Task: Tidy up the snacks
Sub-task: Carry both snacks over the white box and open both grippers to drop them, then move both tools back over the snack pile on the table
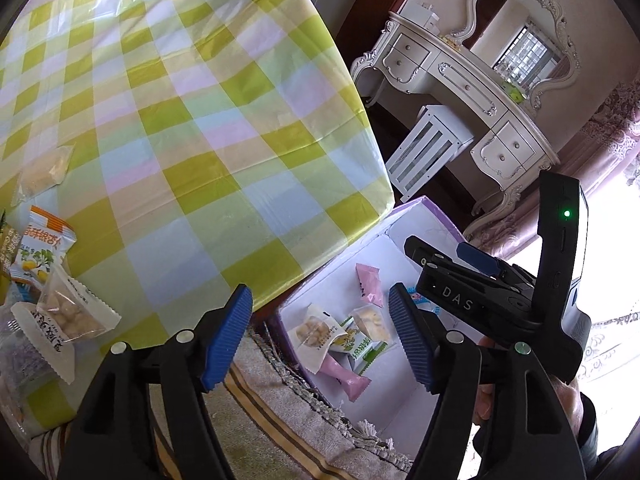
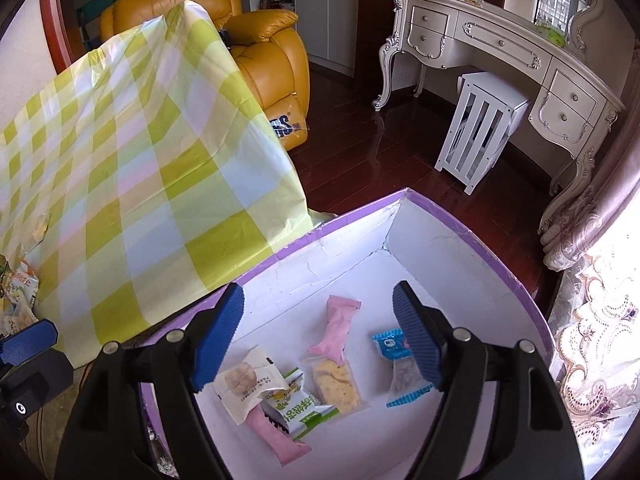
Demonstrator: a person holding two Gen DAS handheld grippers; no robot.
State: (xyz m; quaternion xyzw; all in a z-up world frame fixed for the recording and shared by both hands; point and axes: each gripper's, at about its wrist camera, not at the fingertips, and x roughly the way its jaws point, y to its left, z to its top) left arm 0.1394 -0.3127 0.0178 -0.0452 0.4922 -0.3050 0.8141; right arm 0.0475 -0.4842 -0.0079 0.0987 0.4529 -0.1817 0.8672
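The left tool [image 1: 320, 336] hangs with its blue ribbed pads well apart and nothing between them, poised over the corner where the checked surface [image 1: 192, 120] meets the purple-rimmed box [image 2: 472, 236]; the right tool [image 2: 318, 336] stands just as wide, empty too, directly above the box's white floor. The only plain lettering on the hardware is "DAS", printed in pale capitals on the right tool's black body as seen from the left wrist, under a small green light. Below and between the right tool's pads lie the snacks already in the box: a pink wrapper [image 2: 336, 330] ahead, a second pink wrapper [image 2: 276, 438] nearer and partly buried, a clear pack holding a yellow cracker [image 2: 336, 384], a white sachet with a round biscuit [image 2: 248, 384], a green-and-white packet [image 2: 298, 410] with Chinese characters too distorted to read, and a blue-edged sachet [image 2: 400, 364] half hidden behind the right-hand pad. To the left of the left tool, still on the surface, sit more snacks: an orange-and-white packet [image 1: 40, 248] with Chinese print and a picture of yellow fruit, and a clear bag of pale nuggets [image 1: 76, 308] with an unreadable label. Others at the frame edge are cut off. On the yellow armchair [image 2: 264, 40] beyond the surface, a dark printed word is mostly covered, ending in "S".
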